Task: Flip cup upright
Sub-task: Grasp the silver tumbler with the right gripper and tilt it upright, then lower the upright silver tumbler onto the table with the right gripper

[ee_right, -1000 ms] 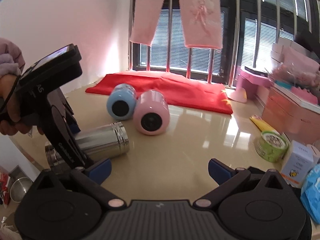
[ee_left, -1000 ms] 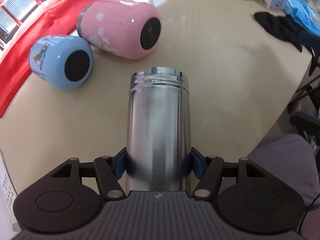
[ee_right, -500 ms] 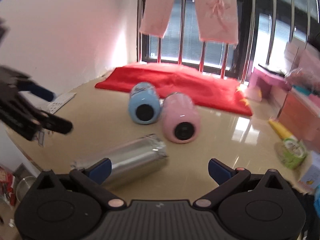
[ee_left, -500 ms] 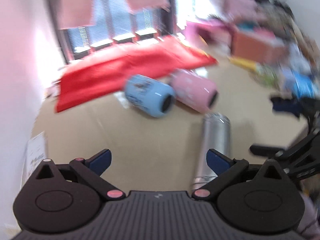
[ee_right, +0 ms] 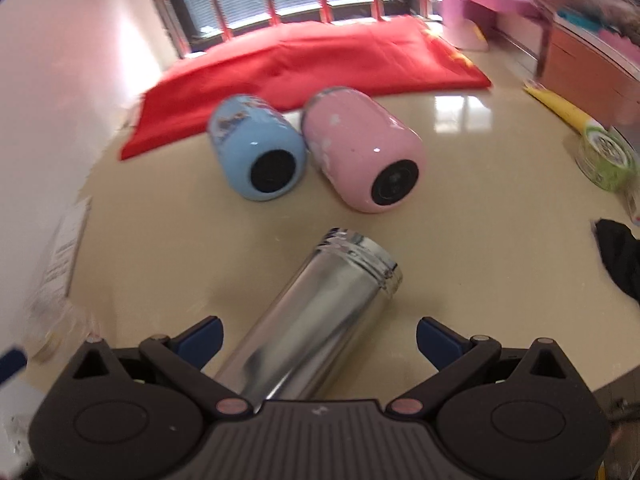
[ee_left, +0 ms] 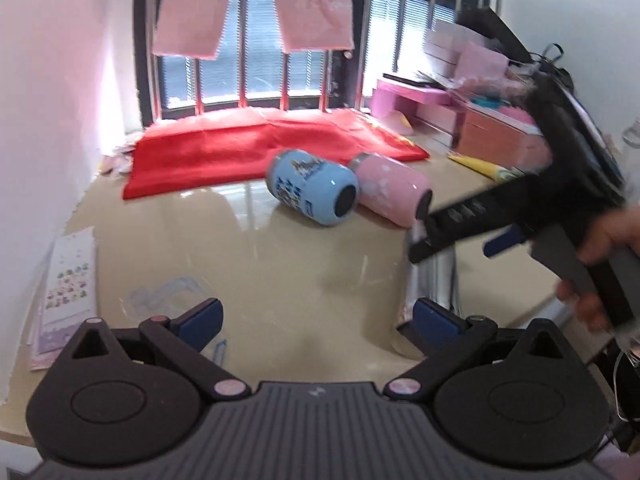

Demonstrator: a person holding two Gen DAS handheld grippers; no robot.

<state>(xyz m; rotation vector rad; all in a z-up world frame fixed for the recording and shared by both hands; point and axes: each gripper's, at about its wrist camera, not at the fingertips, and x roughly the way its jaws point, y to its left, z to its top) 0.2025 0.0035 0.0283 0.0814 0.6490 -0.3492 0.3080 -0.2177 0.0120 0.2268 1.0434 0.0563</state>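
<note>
Surface edge: the beige surface [ee_right: 480,248] curves off to the lower right of the right claw, with a black cloth [ee_right: 620,256] lying close to that rim.
Left side: a white wall runs along the surface to the left of both claws, and a printed sheet [ee_left: 68,276] lies flat beside it.
Open room: bare surface ahead of the left claw [ee_left: 316,318], right up to the two lying cups.
Far end: a red cloth [ee_right: 312,60] spreads under the barred window, beyond the cups.
Steel cup: the steel cup [ee_right: 312,320] lies on its side, threaded rim pointing away and to the right, body running back between the right claw's fingers.
Right claw: the right claw [ee_right: 320,340] is spread wide, blue pads either side of the steel cup; contact with the metal cannot be judged.
Left claw: fingers wide apart, nothing between them; the steel cup [ee_left: 434,276] sits just ahead of its right pad, blurred.
Other cups: a blue cup [ee_right: 260,148] and a pink cup [ee_right: 360,152] lie on their sides ahead of the right claw, touching, dark bases facing it.
Right of them: a green tub [ee_right: 608,156] near the far right.
</note>
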